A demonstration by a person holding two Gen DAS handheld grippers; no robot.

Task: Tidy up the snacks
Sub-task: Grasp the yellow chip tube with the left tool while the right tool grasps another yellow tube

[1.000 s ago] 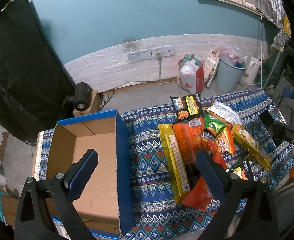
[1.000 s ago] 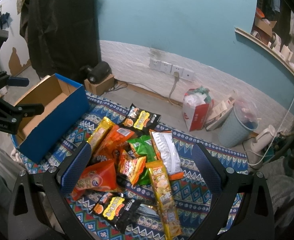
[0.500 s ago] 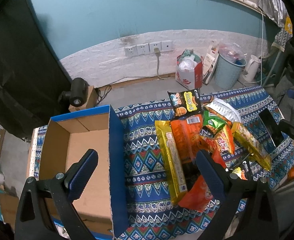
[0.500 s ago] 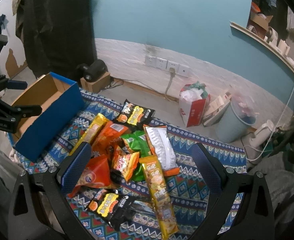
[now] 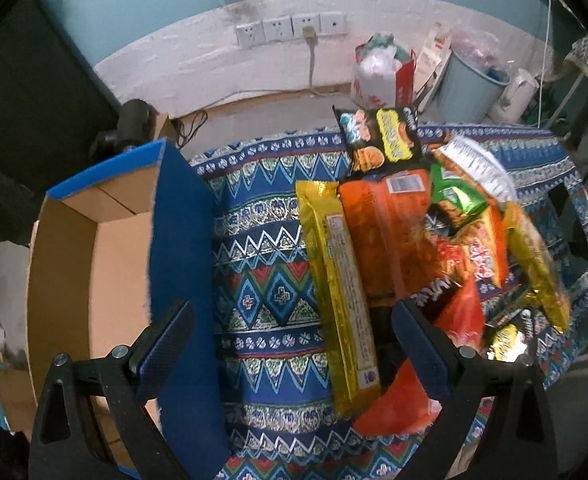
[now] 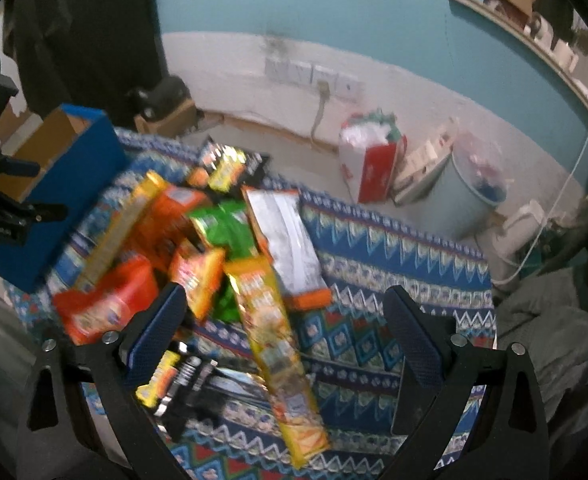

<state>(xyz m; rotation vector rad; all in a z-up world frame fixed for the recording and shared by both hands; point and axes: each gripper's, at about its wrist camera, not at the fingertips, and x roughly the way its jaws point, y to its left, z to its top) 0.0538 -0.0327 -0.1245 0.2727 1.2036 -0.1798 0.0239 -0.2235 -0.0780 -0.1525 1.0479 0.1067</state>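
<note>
Several snack packs lie in a pile on a patterned cloth (image 5: 270,240). A long yellow pack (image 5: 339,280) lies at the pile's left, beside an orange pack (image 5: 385,232), a black pack (image 5: 379,138) and a green pack (image 5: 453,196). An empty blue cardboard box (image 5: 106,264) stands at the left. My left gripper (image 5: 294,356) is open over the cloth, between the box wall and the pile. My right gripper (image 6: 282,340) is open above another long yellow pack (image 6: 278,352). The green pack (image 6: 222,224), a silver pack (image 6: 286,236) and the box (image 6: 54,184) show there too.
Beyond the table are a wall with sockets (image 5: 290,28), a red and white bag (image 5: 381,76), a pale blue bin (image 5: 469,84) and a white kettle (image 5: 517,92). A black lamp (image 5: 130,124) sits behind the box. Grey cloth (image 6: 545,336) lies at the right.
Both grippers have moved in closer and lower over the snack pile. The left one has shifted right, from over the box to over the cloth. Both stay open and empty.
</note>
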